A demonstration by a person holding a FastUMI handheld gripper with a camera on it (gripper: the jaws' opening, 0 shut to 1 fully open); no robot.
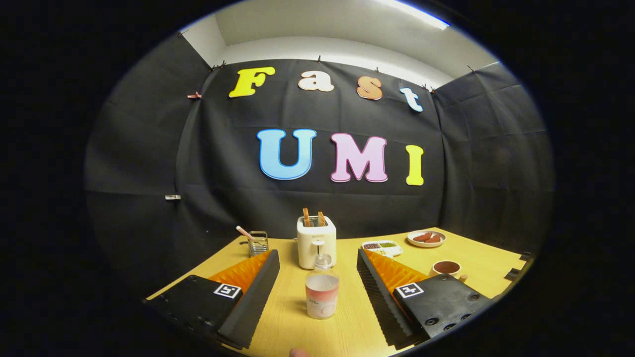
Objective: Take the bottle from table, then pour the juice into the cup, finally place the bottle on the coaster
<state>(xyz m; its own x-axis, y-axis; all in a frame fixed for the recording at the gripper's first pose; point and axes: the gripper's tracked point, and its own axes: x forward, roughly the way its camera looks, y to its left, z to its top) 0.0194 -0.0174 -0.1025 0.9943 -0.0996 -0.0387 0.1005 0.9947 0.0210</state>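
1. The gripper has its fingers spread wide apart, holding nothing.
2. The bottle stands upright on the table, between the fingers but touching neither (so not yet taken).
3. The cup sits beyond the right finger.
4. Grasping, pouring and placing all appear still to do.

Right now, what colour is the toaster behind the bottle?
Cream-white, clearest in the gripper view: toaster, beyond the bottle.
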